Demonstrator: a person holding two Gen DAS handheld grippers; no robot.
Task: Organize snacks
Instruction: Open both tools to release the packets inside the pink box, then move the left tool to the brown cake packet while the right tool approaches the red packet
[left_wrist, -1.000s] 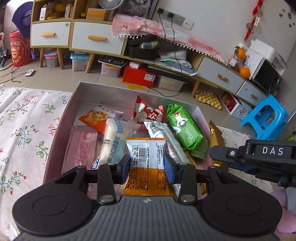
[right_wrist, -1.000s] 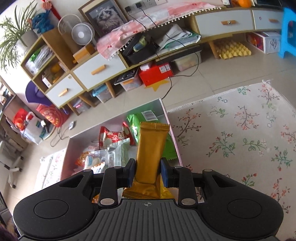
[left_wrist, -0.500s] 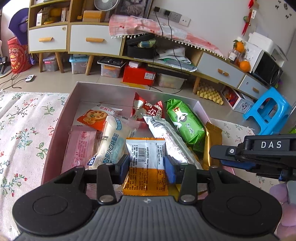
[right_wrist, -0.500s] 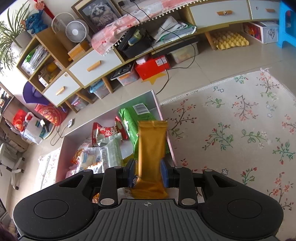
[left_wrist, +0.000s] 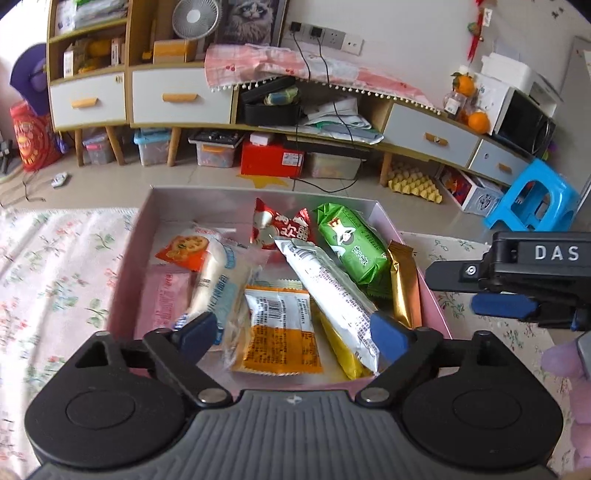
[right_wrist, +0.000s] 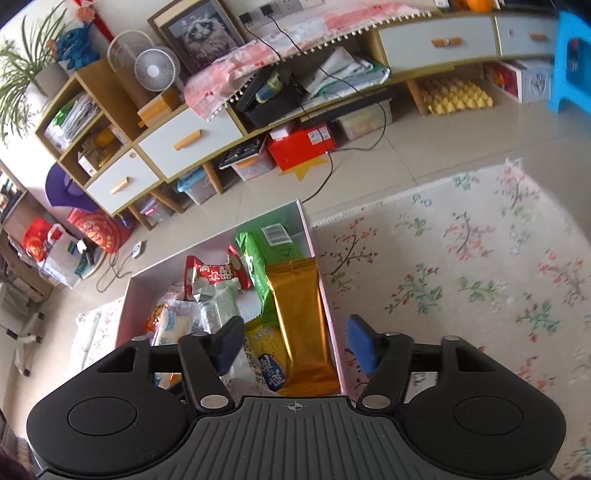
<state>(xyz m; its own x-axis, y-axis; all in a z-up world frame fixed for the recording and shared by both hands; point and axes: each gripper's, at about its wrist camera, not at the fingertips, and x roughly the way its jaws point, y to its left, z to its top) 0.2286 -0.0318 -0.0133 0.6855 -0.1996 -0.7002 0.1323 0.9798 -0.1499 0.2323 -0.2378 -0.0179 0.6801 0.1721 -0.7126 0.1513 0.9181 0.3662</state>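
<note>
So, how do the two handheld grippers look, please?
Both the left gripper and the right gripper have black ribbed bodies, round side discs, silver pivot bolts and blue finger pads. The right one's side carries white letters, DAS.

The gold snack packet (right_wrist: 301, 321) is glossy metallic foil; the green packet (left_wrist: 351, 245) and the orange-and-white packet (left_wrist: 280, 332) are shiny plastic film. The pink box (left_wrist: 129, 258) looks like matt cardboard. The floral cloth (right_wrist: 461, 266) is soft, matt fabric. The floor tiles (right_wrist: 369, 166) gleam smoothly.
</note>
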